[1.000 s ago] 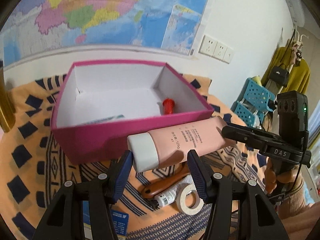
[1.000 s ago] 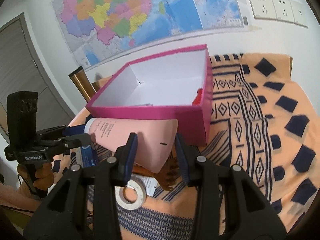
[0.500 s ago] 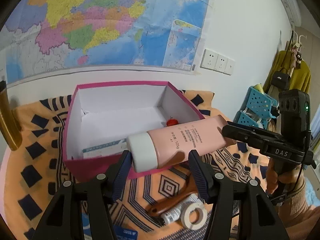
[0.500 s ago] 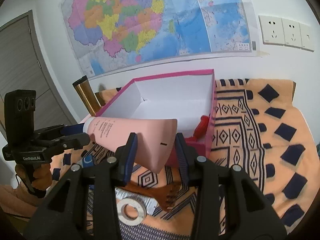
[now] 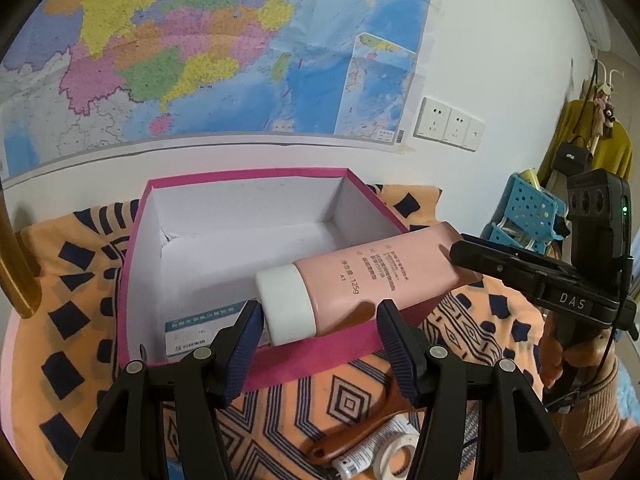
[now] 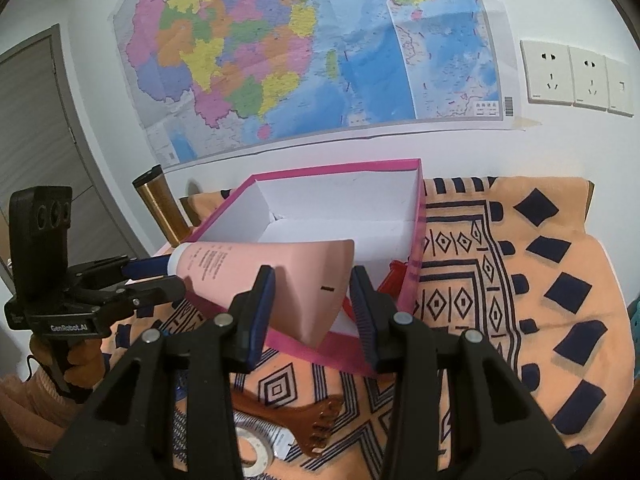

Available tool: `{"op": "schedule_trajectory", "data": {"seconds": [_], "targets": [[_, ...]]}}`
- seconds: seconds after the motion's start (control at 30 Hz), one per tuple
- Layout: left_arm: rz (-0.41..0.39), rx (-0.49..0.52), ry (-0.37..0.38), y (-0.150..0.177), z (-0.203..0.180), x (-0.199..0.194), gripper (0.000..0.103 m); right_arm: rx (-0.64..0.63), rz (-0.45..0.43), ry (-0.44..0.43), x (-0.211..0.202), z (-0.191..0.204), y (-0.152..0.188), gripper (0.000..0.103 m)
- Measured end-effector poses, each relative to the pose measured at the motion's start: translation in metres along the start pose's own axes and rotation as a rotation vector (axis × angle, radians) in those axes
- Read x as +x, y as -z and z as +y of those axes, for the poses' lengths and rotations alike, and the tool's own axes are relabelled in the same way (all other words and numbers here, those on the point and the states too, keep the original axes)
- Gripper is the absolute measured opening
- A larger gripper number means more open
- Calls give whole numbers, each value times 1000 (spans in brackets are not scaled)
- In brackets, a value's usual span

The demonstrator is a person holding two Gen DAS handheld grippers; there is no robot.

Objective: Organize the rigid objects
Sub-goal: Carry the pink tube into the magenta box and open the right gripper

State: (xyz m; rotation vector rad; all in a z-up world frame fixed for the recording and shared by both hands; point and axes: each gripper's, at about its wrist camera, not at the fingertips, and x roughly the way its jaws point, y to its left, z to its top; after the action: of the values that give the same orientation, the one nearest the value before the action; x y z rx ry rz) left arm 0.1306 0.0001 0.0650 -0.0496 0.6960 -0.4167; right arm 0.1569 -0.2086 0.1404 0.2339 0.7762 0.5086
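Observation:
A pink tube [image 5: 360, 276] with a white cap [image 5: 286, 306] hangs in the air over the front rim of an open magenta box [image 5: 320, 360]. My left gripper [image 5: 320, 320] is shut on its cap end. My right gripper [image 6: 312, 300] is shut on its flat crimped end [image 6: 320, 288]. Both grippers carry it together, lying sideways. The box [image 6: 416, 240] holds a blue-and-white packet [image 5: 200, 324] and a red object [image 6: 394, 276].
On the orange patterned cloth [image 6: 520, 280] in front of the box lie a brown wooden comb [image 6: 304, 420], a tape roll [image 6: 252, 448] and a small white tube [image 5: 368, 452]. A gold tumbler [image 6: 160, 208] stands left of the box. A wall with a map is behind.
Both grippers have lifted the pink tube and carried it forward. It has gone from in front of the box's front wall to above the box's rim.

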Motion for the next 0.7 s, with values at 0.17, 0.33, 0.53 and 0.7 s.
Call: {"op": "schedule_trajectory", "data": {"seconds": [0.17, 0.33, 0.53, 0.7], "targets": [[17, -7, -5, -3, 2, 10, 59, 0, 6, 8, 8, -5, -5, 42], [41, -23, -4, -4, 6, 22, 59, 0, 20, 20, 16, -9, -7, 42], [63, -52, 21, -6, 13, 32, 59, 7, 41, 30, 26, -16, -9, 42], [75, -60, 14, -8, 16, 40, 59, 7, 59, 42, 34, -19, -8, 42]]}}
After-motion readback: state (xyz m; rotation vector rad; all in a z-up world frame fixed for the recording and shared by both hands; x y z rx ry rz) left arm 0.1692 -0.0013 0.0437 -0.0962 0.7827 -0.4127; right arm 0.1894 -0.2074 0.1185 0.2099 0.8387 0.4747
